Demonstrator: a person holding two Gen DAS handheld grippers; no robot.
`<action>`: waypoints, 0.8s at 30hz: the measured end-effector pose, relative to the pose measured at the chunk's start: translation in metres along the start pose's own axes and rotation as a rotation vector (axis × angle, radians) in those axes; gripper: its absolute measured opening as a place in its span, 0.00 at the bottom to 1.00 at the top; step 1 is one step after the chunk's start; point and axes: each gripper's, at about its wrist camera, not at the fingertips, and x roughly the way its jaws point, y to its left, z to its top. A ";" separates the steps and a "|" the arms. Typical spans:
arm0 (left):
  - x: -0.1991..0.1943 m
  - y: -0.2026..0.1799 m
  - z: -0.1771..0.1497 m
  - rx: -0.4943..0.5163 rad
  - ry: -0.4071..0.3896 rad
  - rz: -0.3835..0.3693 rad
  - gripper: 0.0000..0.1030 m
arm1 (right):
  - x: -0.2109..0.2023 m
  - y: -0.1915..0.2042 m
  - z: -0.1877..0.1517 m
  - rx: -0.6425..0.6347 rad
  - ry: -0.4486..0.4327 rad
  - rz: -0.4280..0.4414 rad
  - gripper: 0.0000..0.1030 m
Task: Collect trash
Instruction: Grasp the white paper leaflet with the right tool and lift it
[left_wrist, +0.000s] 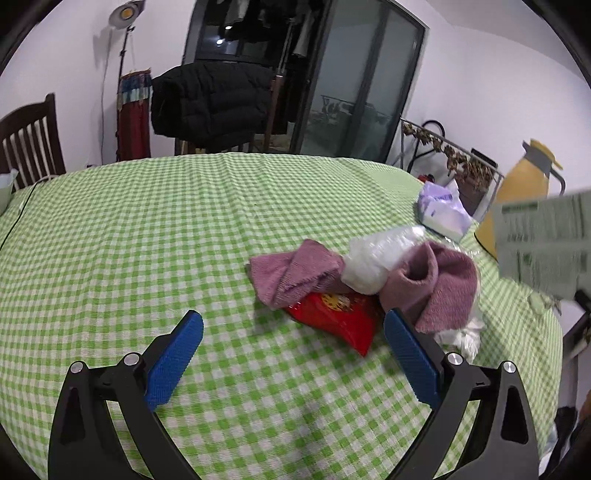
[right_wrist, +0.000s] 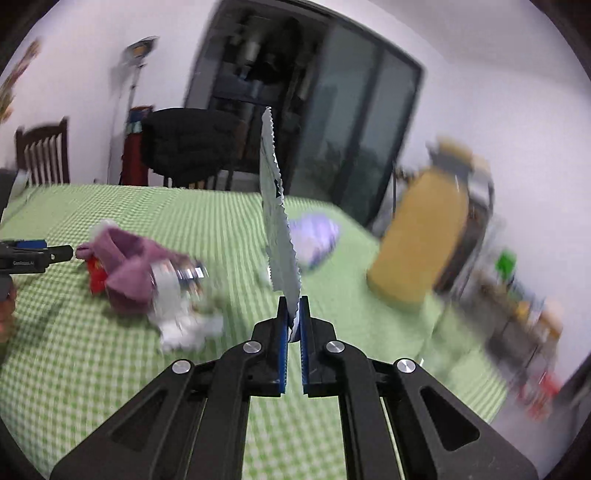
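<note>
Standing edge-on between the shut fingers of the right gripper, a flat wrapper with a zigzag edge is pinched at its lower end and rises clear of the table. In the left wrist view the same wrapper shows as a blurred pale-green printed sheet at the right edge, partly cut off; its text cannot be read.

The left gripper hangs above the table with its fingers spread wide and nothing between them. Just ahead lies a pile: a red packet largely covered by a pink towel, with a crumpled clear plastic bag on top and white tissue half hidden at the towel's near right corner. The right finger overlaps the towel in the picture; contact cannot be judged.

Farther right sit a purple tissue pack and a yellow jug, the jug's base hidden behind the wrapper. The right wrist view is heavily smeared.
</note>
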 end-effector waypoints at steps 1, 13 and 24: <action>0.000 -0.003 -0.001 0.010 -0.001 0.007 0.92 | 0.002 -0.005 -0.010 0.038 0.003 0.009 0.05; 0.004 -0.019 -0.008 0.053 -0.030 0.058 0.92 | -0.015 -0.014 -0.041 0.140 -0.137 0.028 0.05; 0.000 -0.035 0.016 0.091 -0.094 0.053 0.92 | -0.011 -0.015 -0.041 0.152 -0.114 0.008 0.05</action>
